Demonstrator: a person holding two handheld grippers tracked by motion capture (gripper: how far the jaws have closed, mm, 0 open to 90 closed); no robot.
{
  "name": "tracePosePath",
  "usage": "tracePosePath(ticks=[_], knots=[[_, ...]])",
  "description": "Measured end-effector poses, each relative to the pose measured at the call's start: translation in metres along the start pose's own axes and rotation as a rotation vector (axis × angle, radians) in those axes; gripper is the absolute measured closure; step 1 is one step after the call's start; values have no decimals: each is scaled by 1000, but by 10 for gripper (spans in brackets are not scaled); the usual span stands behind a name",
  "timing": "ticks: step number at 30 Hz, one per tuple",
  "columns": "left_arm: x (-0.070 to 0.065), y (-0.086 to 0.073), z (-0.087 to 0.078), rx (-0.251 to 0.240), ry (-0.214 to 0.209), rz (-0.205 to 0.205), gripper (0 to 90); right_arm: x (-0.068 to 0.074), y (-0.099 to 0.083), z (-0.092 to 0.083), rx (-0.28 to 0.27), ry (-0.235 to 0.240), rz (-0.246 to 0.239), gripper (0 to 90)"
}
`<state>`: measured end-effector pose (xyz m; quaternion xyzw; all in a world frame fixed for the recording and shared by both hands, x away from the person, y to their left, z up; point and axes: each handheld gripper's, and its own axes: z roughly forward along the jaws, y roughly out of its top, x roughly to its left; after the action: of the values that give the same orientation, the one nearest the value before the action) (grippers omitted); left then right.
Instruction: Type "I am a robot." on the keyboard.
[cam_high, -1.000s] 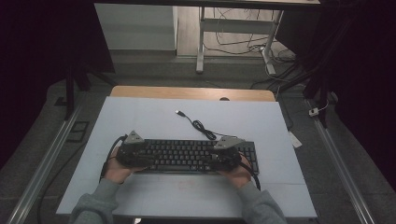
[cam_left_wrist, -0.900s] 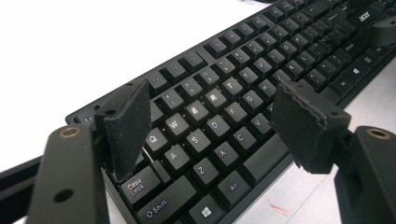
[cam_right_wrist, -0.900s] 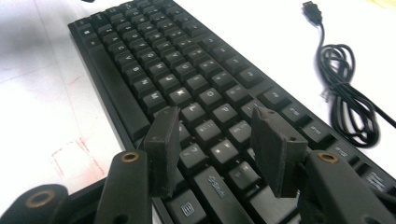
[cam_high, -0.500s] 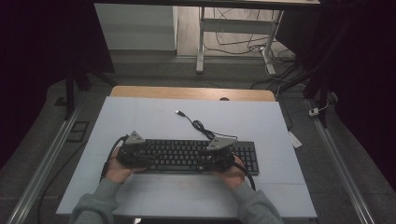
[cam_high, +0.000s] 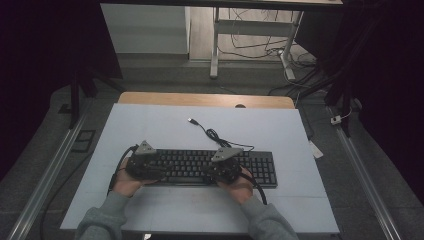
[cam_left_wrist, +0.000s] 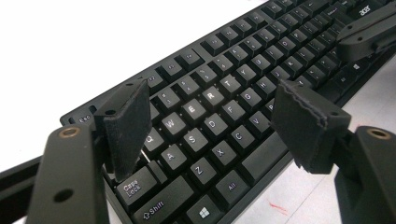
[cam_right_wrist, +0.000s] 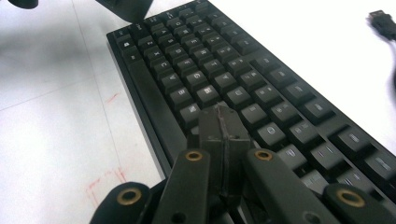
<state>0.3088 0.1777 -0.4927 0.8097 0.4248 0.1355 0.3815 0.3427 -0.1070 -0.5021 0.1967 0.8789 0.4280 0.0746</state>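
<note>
The keyboard (cam_high: 220, 167) is black throughout, its keys carrying pale white letters. Its cable (cam_high: 212, 134) is black too. The tabletop (cam_high: 160, 125) is a pale blue-grey sheet, with a light wooden strip along its far edge, and faint red marks (cam_right_wrist: 109, 179) near the keyboard's front. Both tongs (cam_left_wrist: 212, 123) (cam_right_wrist: 219, 140) are matt black with brass-coloured rivets. The person's sleeves (cam_high: 107, 220) are grey.

In the left gripper view the black keyboard (cam_left_wrist: 224, 107) shows white key legends: Esc at its far corner, Caps Lock, Shift and Alt along the near rows, a Windows logo key, and the letters Q, W, E, R, T, A, S, D, Z, X, C. The brand "acer" stands on its upper right edge.
</note>
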Motion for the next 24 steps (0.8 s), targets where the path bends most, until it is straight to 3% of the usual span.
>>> tracePosePath(ticks=[14,24], knots=[[-1,0,0,-2,-3,3,280,5,9,22,43,-7,-9,894],[-2,0,2,4,-6,13,278,4,7,28,73,-26,-10,893]])
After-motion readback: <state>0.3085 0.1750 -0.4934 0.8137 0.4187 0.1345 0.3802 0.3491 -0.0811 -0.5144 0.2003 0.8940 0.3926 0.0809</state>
